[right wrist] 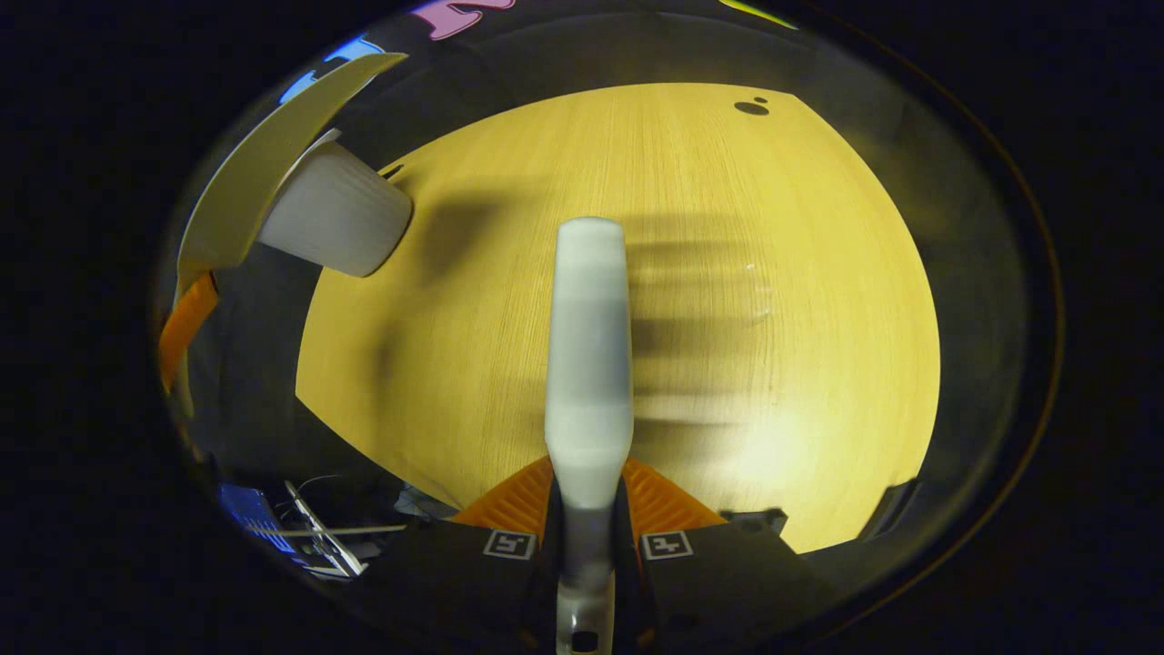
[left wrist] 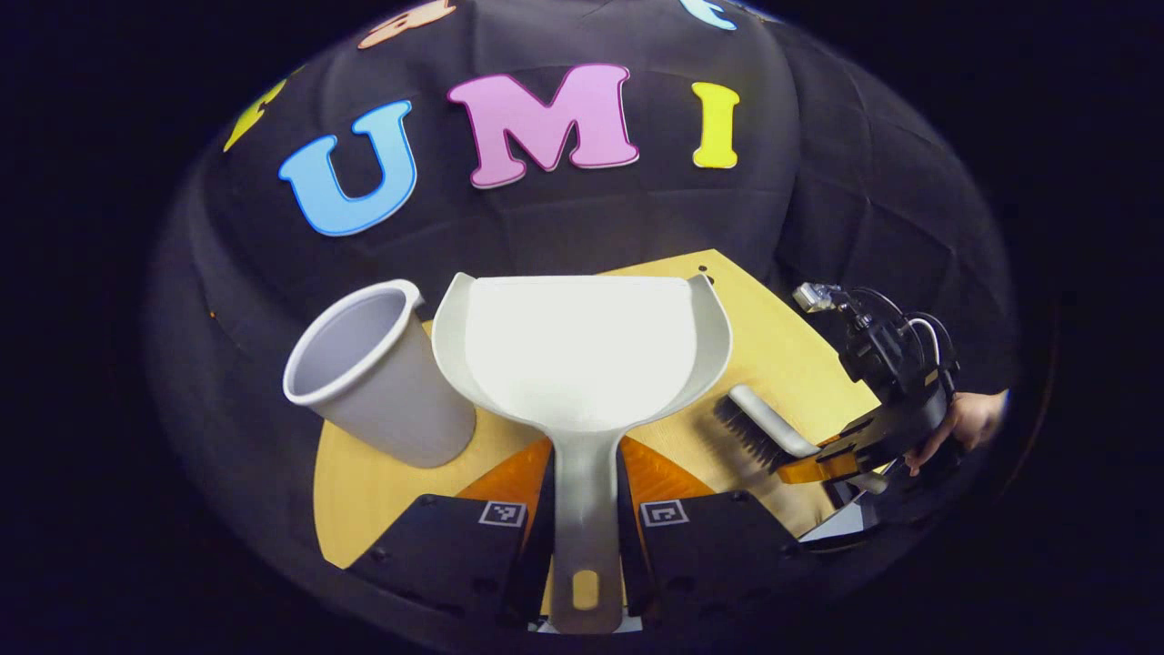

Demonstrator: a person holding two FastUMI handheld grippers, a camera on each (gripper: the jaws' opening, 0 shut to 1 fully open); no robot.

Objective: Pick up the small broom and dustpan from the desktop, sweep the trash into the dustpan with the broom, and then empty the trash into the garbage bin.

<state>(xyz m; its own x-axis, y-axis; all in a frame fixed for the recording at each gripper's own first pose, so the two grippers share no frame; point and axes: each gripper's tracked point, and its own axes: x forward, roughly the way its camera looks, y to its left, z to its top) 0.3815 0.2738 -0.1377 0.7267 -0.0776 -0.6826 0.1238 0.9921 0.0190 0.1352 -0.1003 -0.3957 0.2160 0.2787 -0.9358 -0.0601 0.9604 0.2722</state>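
**A:** Where do I stand?

**B:** My left gripper is closed on the dustpan handle, both fingers squeezing it, pan raised off the desk with its mouth facing away from me. My right gripper is clamped on the broom handle, and the broom hangs over bare desk. In the left gripper view I see the right gripper off to the side, with a hand behind it and the bristles pointing down towards the wood.

**A:** So which step is this?

**B:** I'd judge both tools are picked up and sweeping comes next, though I can't make out any trash on the desk. There's a dark spot near the far edge, but I can't tell what it is.

**A:** How do I do it well?

**B:** I'd lower the pan until its front lip lies flat on the wood, so nothing slips under it. Then I'd bring the bristles down beyond the trash and draw short strokes towards the pan, keeping the broom low. I'd hold the pan steady against the push.

**A:** And the containers?

**B:** The pan looks empty, clean white inside. The bin stands just beside the pan on its left, open top; what I can see of its inside looks empty, the bottom is hidden.
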